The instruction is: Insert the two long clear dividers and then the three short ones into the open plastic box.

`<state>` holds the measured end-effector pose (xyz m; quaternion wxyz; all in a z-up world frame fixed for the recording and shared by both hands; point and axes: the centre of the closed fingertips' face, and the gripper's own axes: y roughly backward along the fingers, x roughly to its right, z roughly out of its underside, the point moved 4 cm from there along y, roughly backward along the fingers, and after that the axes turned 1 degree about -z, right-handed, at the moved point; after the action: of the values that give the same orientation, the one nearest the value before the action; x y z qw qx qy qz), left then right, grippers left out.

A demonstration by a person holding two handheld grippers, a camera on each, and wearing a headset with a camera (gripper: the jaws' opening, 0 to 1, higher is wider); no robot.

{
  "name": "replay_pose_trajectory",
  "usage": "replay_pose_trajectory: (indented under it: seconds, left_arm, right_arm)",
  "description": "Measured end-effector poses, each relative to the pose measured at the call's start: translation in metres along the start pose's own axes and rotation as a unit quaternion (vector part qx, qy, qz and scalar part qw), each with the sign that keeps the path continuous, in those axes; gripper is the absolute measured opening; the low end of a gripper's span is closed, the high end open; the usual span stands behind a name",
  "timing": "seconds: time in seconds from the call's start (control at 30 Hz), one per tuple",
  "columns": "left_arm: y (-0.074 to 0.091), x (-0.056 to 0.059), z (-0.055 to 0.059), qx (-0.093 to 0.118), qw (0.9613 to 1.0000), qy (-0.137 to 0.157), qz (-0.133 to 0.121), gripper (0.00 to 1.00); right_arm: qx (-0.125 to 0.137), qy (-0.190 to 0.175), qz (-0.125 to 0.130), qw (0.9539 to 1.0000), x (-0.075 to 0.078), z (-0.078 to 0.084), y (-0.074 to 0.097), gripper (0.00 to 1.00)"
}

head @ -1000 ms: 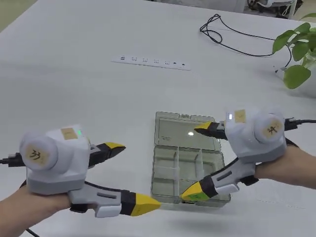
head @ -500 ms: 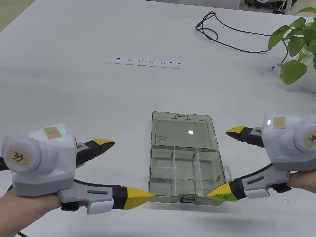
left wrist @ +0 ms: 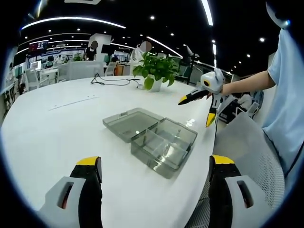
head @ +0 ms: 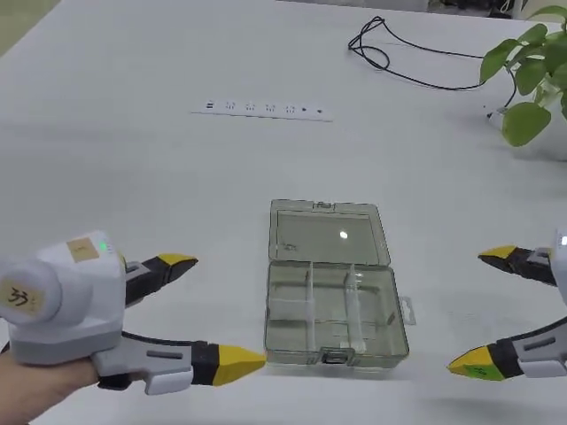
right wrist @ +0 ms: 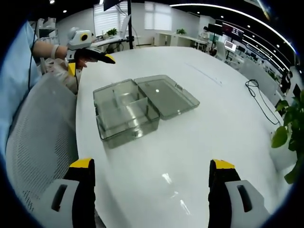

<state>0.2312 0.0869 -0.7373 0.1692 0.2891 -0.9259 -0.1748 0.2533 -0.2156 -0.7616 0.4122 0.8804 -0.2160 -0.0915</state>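
Bright ceiling strips [left wrist: 71,20] — small glint on box lid [head: 326,232], fisheye-bent edges

One worktop [head: 133,177] carries one open box [head: 292,352] near its front edge. Two dividers [head: 309,288] show clearly inside the box, and the other clear pieces are too faint to count. There is one power strip [head: 264,109] toward the far edge, one black cable [head: 390,55] near the far right corner, and one plant [head: 527,80] at the right edge. There are two grippers, the left gripper [head: 226,310] and the right gripper [head: 468,311].
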Motion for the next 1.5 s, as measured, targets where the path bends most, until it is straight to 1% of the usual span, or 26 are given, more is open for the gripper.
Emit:
replay_pose_trajectory:
  seconds: [0.03,0.07,0.1,0.2,0.27,0.3,0.33,0.37,0.5,0.53,0.6,0.63,0.67,0.7,0.73,0.77,0.83,0.9,1.0,1.07,1.1,1.17,1.3,1.4,1.47,1.5]
  left_arm:
    - [0.000,0.000,0.001,-0.001,1.0000,0.000,0.000,0.96]
    - [0.000,0.001,0.001,-0.001,1.0000,-0.002,0.000,0.95]
    - [0.000,0.001,0.001,-0.002,1.0000,-0.003,0.001,0.95]
    - [-0.001,0.002,0.003,-0.004,1.0000,-0.005,0.002,0.96]
    - [-0.001,0.002,0.004,-0.005,1.0000,-0.006,0.002,0.96]
    - [0.000,0.002,0.004,-0.005,1.0000,-0.006,0.002,0.96]
    - [0.000,0.002,0.004,-0.005,1.0000,-0.007,0.002,0.96]
    - [0.000,0.003,0.004,-0.005,1.0000,-0.008,0.002,0.96]
    - [0.001,0.005,0.008,-0.007,1.0000,-0.004,0.002,0.95]
    - [0.002,0.005,0.008,-0.007,1.0000,-0.003,0.002,0.95]
    - [0.003,0.006,0.009,-0.008,1.0000,-0.002,0.001,0.95]
    - [0.004,0.007,0.010,-0.008,1.0000,-0.002,0.001,0.96]
    - [0.004,0.006,0.011,-0.010,0.9999,0.000,0.001,0.96]
    - [0.004,0.006,0.012,-0.014,0.9999,0.003,0.000,0.96]
    - [0.005,0.006,0.012,-0.012,0.9999,0.002,-0.002,0.96]
    - [0.006,0.007,0.012,-0.010,0.9999,0.002,-0.002,0.96]
    - [0.007,0.008,0.013,-0.009,0.9999,0.006,-0.004,0.96]
    - [0.007,0.008,0.014,-0.009,0.9999,0.008,-0.004,0.96]
    - [0.008,0.008,0.016,-0.011,0.9999,0.009,-0.005,0.96]
    - [0.009,0.008,0.017,-0.013,0.9998,0.010,-0.008,0.95]
    - [0.009,0.008,0.017,-0.014,0.9998,0.009,-0.009,0.95]
    - [0.009,0.008,0.019,-0.016,0.9998,0.009,-0.010,0.95]
    - [0.011,0.008,0.019,-0.013,0.9998,0.011,-0.010,0.95]
    - [0.012,0.007,0.020,-0.014,0.9998,0.012,-0.011,0.94]
    - [0.012,0.007,0.020,-0.014,0.9998,0.013,-0.011,0.94]
    - [0.012,0.007,0.020,-0.014,0.9998,0.013,-0.011,0.94]
  right_arm:
    - [-0.007,0.001,-0.001,1.0000,0.000,0.003,0.001,1.00]
    - [-0.019,0.010,-0.006,0.9997,-0.002,0.007,0.002,1.00]
    - [-0.021,0.014,-0.008,0.9996,-0.002,0.008,0.002,1.00]
    - [-0.053,0.034,-0.018,0.9978,-0.005,0.017,0.002,0.98]
    - [-0.059,0.042,-0.021,0.9971,-0.005,0.019,0.001,0.97]
    - [-0.068,0.047,-0.023,0.9963,-0.004,0.021,0.001,0.96]
    - [-0.082,0.059,-0.036,0.9943,-0.006,0.024,0.002,0.93]
    - [-0.085,0.062,-0.039,0.9937,-0.006,0.025,0.002,0.89]
    - [-0.107,0.076,-0.052,0.9900,0.001,0.033,-0.001,0.85]
    - [-0.111,0.082,-0.050,0.9892,0.002,0.034,-0.002,0.84]
    - [-0.126,0.095,-0.059,0.9857,0.002,0.036,-0.001,0.80]
    - [-0.143,0.110,-0.065,0.9815,0.003,0.039,0.000,0.77]
    - [-0.154,0.118,-0.075,0.9782,0.002,0.041,0.000,0.71]
    - [-0.163,0.119,-0.081,0.9760,0.002,0.042,0.000,0.65]
    - [-0.162,0.125,-0.085,0.9752,0.002,0.041,-0.001,0.62]
    - [-0.162,0.130,-0.082,0.9748,0.003,0.041,-0.002,0.61]
    - [-0.170,0.135,-0.084,0.9726,0.004,0.041,-0.005,0.60]
    - [-0.171,0.141,-0.086,0.9712,0.005,0.040,-0.008,0.56]
    - [-0.183,0.153,-0.092,0.9666,0.006,0.041,-0.013,0.53]
    - [-0.204,0.172,-0.106,0.9578,0.004,0.044,-0.015,0.49]
    - [-0.208,0.180,-0.107,0.9555,0.003,0.045,-0.018,0.47]
    - [-0.211,0.182,-0.108,0.9543,0.003,0.045,-0.020,0.46]
    - [-0.217,0.196,-0.107,0.9503,0.005,0.045,-0.023,0.45]
    - [-0.223,0.208,-0.110,0.9458,0.006,0.045,-0.025,0.43]
    - [-0.225,0.204,-0.117,0.9455,0.009,0.047,-0.024,0.43]
    - [-0.225,0.198,-0.115,0.9469,0.009,0.046,-0.025,0.43]
